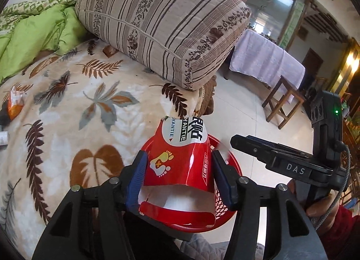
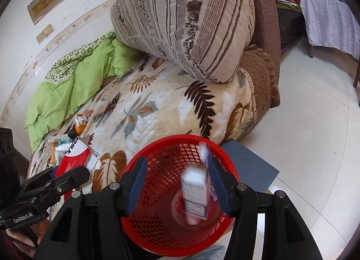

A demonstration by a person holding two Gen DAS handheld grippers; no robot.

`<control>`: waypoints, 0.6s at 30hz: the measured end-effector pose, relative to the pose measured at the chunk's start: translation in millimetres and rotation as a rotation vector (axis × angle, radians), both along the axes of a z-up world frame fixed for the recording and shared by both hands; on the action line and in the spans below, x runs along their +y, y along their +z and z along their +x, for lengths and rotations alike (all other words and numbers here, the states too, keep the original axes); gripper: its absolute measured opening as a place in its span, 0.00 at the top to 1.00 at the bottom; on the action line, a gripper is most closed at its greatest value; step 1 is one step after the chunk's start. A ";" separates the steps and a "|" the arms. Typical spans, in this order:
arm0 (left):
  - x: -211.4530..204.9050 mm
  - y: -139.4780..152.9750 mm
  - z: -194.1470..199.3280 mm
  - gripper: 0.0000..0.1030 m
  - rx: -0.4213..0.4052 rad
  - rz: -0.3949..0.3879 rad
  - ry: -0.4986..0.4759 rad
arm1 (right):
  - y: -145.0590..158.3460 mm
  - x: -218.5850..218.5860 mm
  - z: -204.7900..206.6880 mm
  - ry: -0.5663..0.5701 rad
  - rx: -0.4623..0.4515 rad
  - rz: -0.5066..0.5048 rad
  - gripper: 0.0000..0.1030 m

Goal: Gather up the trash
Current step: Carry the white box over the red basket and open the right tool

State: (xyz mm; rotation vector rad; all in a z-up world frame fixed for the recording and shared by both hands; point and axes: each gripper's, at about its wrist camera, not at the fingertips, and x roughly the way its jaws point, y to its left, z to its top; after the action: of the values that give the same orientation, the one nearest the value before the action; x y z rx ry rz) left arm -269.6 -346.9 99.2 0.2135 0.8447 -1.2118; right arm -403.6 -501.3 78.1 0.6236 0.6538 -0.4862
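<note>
A red torn-open carton (image 1: 180,170) sits between the blue pads of my left gripper (image 1: 178,155), just above the red mesh basket (image 1: 227,201); a thin gap shows at the right pad, so the jaws stand open around it. In the right wrist view my right gripper (image 2: 177,161) is open over the basket (image 2: 162,170), and a small white box (image 2: 195,192), blurred, drops inside close to the right finger. More litter lies on the leaf-print blanket: an orange and white packet (image 1: 14,102) and a white tube (image 2: 60,139).
A big striped pillow (image 1: 162,23) and a green quilt (image 1: 33,32) lie at the back of the bed. Beyond the bed's end stand a wooden stool (image 1: 283,100) and a table with a lilac cloth (image 1: 265,59). A grey board (image 2: 254,165) lies under the basket.
</note>
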 end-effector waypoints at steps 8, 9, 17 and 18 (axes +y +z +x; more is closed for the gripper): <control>10.1 7.4 23.8 0.35 -0.003 -0.014 0.085 | 8.5 4.1 15.1 0.010 -0.032 -0.011 0.42; 6.9 8.5 23.8 0.35 0.014 -0.016 0.071 | 10.2 4.6 18.0 0.013 -0.034 -0.004 0.42; 23.1 8.9 33.2 0.35 0.006 -0.033 0.085 | 14.5 5.3 16.7 0.004 -0.059 0.012 0.41; 27.2 8.8 37.8 0.35 0.016 -0.038 0.098 | 11.2 4.1 16.8 0.002 -0.056 0.030 0.41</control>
State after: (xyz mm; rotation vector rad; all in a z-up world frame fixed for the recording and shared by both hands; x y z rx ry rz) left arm -231.9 -319.7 108.0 0.1305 0.8354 -1.1384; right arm -386.8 -497.2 89.3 0.6624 0.6094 -0.4560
